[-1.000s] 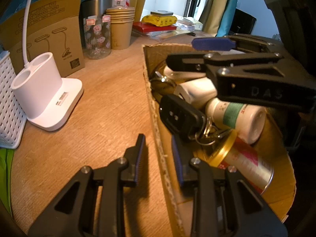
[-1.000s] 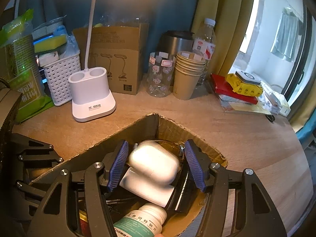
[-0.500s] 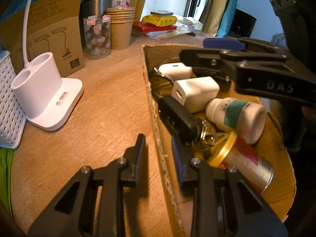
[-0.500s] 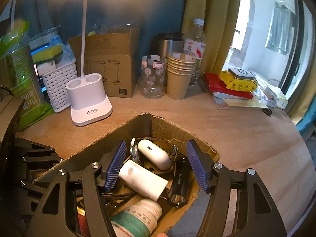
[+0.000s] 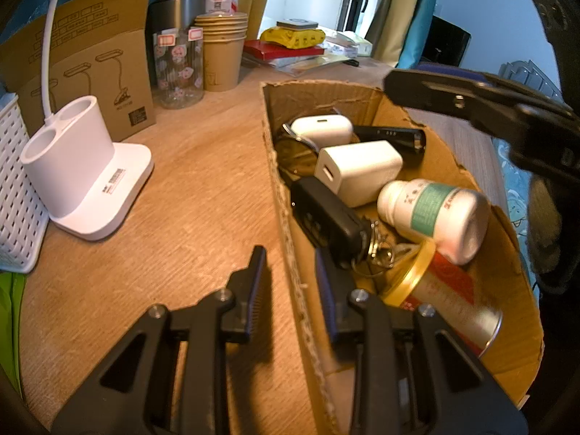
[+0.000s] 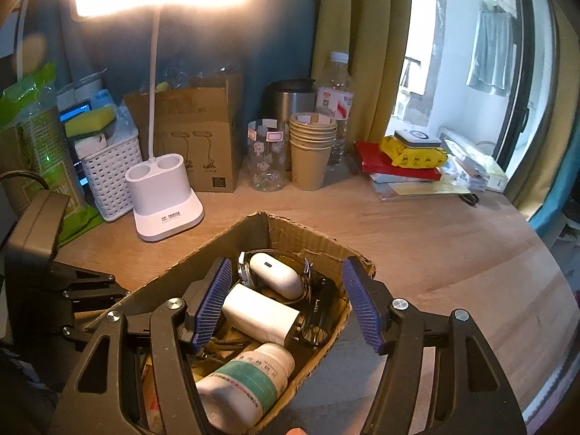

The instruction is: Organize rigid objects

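Your earbud case (image 6: 277, 275) lies at the far end of the cardboard box (image 5: 326, 96), beside the charger (image 5: 357, 170). Your right gripper (image 6: 288, 304) hangs spread wide above it, holding nothing; your left gripper (image 5: 290, 279) pinches the box wall (likely steadying it).

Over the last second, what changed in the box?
The right tool let go of the white earbud case and lifted away open; the case now lies in the cardboard box beside the charger. The left tool stayed clamped on the box wall.
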A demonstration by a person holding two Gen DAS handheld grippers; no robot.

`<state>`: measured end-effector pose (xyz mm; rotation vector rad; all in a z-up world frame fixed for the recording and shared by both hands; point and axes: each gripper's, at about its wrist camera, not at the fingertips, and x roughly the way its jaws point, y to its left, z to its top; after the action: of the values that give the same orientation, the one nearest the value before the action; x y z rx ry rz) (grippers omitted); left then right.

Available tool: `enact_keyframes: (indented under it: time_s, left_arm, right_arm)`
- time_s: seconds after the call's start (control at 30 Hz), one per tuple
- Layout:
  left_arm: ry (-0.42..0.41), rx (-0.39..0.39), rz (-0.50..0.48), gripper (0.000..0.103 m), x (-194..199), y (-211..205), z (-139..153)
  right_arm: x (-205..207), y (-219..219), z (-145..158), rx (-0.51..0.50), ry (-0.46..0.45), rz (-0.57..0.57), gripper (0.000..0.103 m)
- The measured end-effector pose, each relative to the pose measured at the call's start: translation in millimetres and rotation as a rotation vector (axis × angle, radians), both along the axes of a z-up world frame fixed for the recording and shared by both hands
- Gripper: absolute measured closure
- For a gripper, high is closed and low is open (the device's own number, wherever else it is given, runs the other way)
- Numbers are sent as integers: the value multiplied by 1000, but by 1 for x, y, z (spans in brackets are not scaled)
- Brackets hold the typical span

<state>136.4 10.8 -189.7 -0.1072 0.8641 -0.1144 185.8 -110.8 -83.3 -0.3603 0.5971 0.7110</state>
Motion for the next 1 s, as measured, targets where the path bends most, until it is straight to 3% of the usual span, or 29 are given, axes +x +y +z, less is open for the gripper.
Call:
enact_keyframes:
  time_s: [0.47, 0.6, 0.73, 0.83, 0.9, 1.0]
  left_arm:
    - [-7, 13, 23, 74, -2, 1, 1]
    - [-39, 51, 34, 73, -7, -2, 7]
    - [-74, 35, 79, 72, -11, 6, 16]
    - [-122, 21, 104, 62, -19, 9, 30]
    - [-149, 4, 106, 50, -23, 10, 39]
    - [-181, 9, 99, 50, -30, 5, 51]
  right_arm:
    - [-29, -34, 13, 39, 10, -109, 36]
    - [-38, -48, 18, 60, 11, -154, 36]
    - [-45, -62, 25, 77, 8, -207, 36]
    - [-50, -72, 32, 89, -4, -241, 36]
    - [-55, -79, 37, 99, -14, -264, 36]
    - [-62, -85, 43, 103, -26, -282, 36]
